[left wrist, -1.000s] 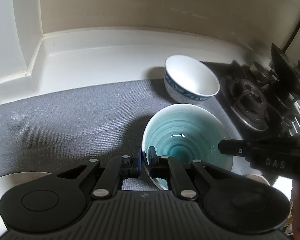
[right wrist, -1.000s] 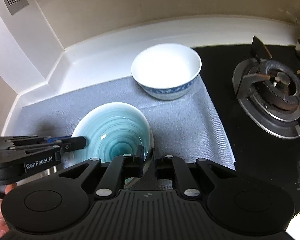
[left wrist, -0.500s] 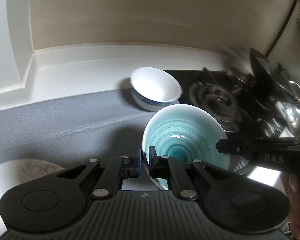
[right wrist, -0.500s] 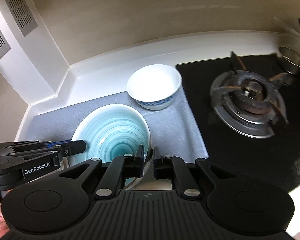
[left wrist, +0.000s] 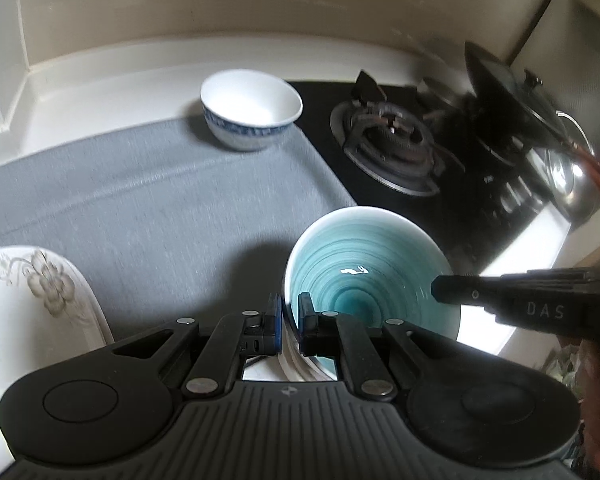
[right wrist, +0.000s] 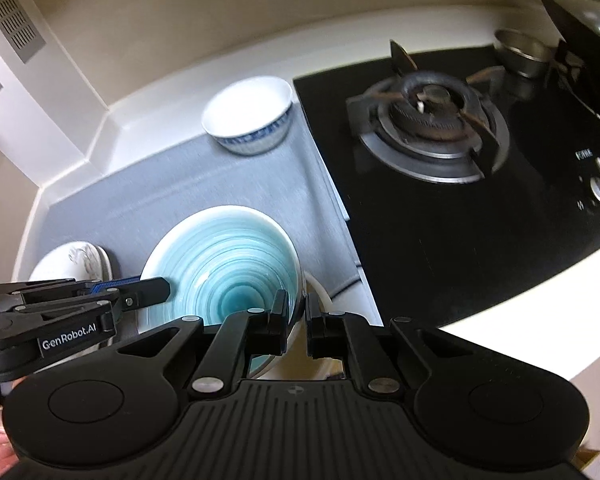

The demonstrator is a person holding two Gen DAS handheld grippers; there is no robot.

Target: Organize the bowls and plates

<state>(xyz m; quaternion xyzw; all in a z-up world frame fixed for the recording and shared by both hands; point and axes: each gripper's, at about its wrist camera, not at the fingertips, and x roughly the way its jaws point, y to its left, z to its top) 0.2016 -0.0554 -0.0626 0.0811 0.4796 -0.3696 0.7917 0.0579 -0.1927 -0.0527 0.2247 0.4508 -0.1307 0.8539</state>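
Both grippers were clamped on the same teal bowl (left wrist: 364, 280). The left gripper (left wrist: 289, 318) pinched the bowl's near-left rim, with one finger outside the wall and one finger inside. Its jaws were nearly together, with only the thin rim between them. The right gripper (right wrist: 297, 320) pinched the rim on the other side in the same way, one finger inside the bowl and one outside. Its jaws were also almost shut on the rim.

The teal bowl was held up above the front edge of the grey mat (left wrist: 160, 208), near the black gas stove (right wrist: 460, 184). In the right wrist view, another pale dish (right wrist: 320, 292) showed just under the bowl.

A white bowl with a blue pattern (left wrist: 252, 114) sat at the back of the mat, well apart from the teal one. A white plate with a grey flower print (left wrist: 32, 300) lay on the mat's left side.
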